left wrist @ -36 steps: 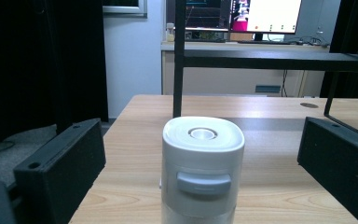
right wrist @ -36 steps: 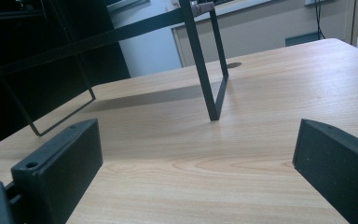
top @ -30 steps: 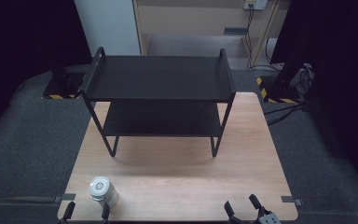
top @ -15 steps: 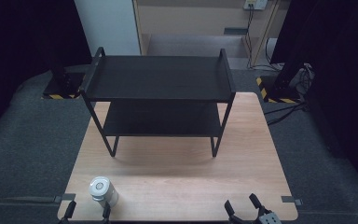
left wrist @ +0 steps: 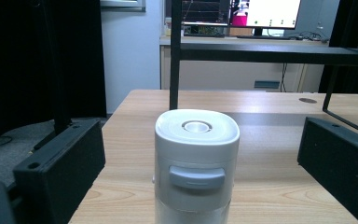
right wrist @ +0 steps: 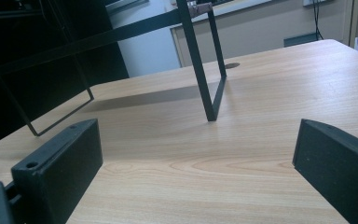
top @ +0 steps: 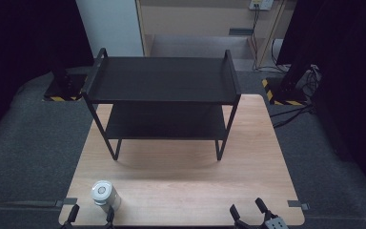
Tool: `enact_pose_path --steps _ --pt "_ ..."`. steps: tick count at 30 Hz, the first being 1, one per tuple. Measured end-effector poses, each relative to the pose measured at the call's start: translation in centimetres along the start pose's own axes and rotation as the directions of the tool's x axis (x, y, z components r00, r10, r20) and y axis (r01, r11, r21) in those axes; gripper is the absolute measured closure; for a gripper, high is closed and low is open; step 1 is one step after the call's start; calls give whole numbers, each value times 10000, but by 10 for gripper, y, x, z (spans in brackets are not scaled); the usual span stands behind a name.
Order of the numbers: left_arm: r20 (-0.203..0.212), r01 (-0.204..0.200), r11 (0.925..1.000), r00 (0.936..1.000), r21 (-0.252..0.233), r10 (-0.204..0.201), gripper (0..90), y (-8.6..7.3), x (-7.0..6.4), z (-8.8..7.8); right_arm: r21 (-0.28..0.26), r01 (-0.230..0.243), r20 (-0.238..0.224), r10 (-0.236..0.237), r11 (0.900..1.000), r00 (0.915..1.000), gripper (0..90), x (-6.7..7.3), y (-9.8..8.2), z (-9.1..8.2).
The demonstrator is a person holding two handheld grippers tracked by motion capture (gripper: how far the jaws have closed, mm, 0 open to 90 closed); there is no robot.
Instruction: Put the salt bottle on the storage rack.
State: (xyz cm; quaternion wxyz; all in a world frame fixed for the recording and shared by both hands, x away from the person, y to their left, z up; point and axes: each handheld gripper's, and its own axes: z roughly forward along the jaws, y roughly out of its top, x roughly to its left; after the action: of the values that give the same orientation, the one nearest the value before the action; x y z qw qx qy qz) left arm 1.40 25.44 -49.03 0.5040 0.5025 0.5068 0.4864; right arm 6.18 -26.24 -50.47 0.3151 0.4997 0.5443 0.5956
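At the near edge of the table (top: pixel 181 186), the left gripper (top: pixel 89 215) has its jaws spread wide on either side of a white jar (top: pixel 105 195), not touching it, and the jar stands upright at the table's near left corner. The right gripper (top: pixel 249 212) sits at the near right edge, its jaws also spread with only bare wood between them. Farther back, a black two-tier rack (top: pixel 162 90) stands across the table's far half, well apart from the jar.

Grey carpet (top: pixel 24 143), beige cabinet (top: pixel 195 19) behind
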Motion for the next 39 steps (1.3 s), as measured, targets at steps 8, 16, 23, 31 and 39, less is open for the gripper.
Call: enact_pose_path --steps 8,16,23,31,39 --pt "-9 -78 9998 10000 182 78 0 -8 -5 15 6 1 -39 -1 10000 10000 14 0 -1 -1" --pt "-109 -187 9977 9998 650 195 11 -21 -3 43 76 -47 71 46 10000 10000 14 -2 -2 -2" --pt "-46 -153 9974 9999 707 156 122 -27 4 58 176 -57 163 54 9998 9999 14 -3 -3 -2" --pt "511 -84 9936 9987 1124 27 307 -11 15 58 261 -39 158 34 9997 9999 14 -2 -2 1" --pt "907 -372 9991 9953 220 350 307 54 4 62 200 84 48 -85 9998 10000 14 2 2 4"
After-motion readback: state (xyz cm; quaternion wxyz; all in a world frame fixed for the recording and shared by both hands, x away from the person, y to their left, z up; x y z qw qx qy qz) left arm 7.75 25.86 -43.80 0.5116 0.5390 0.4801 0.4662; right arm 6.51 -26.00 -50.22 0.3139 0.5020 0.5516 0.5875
